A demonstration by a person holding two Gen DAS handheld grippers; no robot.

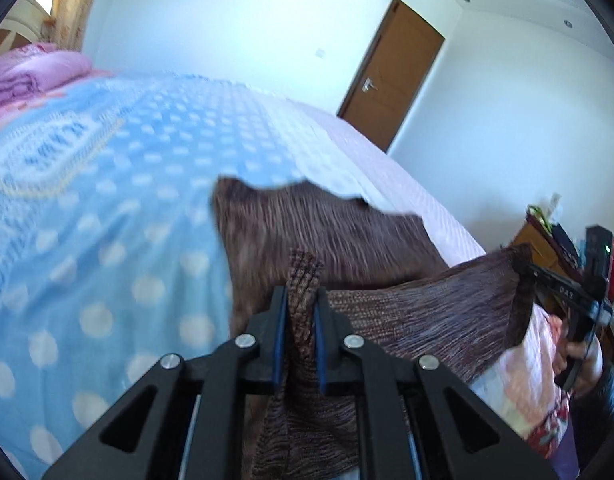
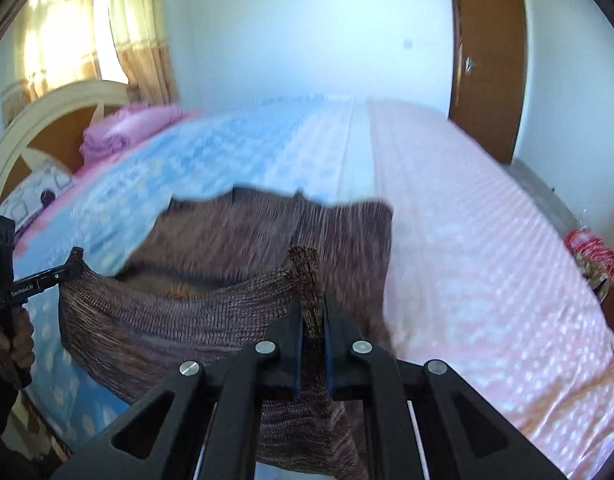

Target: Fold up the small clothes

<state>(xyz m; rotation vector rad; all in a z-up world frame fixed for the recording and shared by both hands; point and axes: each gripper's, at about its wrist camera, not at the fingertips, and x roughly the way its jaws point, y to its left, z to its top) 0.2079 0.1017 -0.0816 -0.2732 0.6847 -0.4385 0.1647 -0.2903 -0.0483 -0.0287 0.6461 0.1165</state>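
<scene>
Home bedroom: bed point(image 2: 467, 216) with dotted blue-pink cover, headboard point(image 2: 39, 120), curtains point(image 2: 139, 40), wooden door point(image 1: 391, 76).

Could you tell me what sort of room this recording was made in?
Almost certainly a home bedroom: a bed with a curved headboard, a folded pink quilt, a curtained window and a wooden door.

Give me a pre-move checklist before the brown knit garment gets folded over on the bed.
1. Left gripper shut on the brown knit garment: ok.
2. Right gripper shut on the other corner: ok.
3. Edge between the two grippers taut: not ok, it sags.
4. Far end of the garment resting on the bed: ok.
5. Far end lying flat, no wrinkles: cannot tell, blurred.
6. Landing area on the blue dotted blanket free: ok.
</scene>
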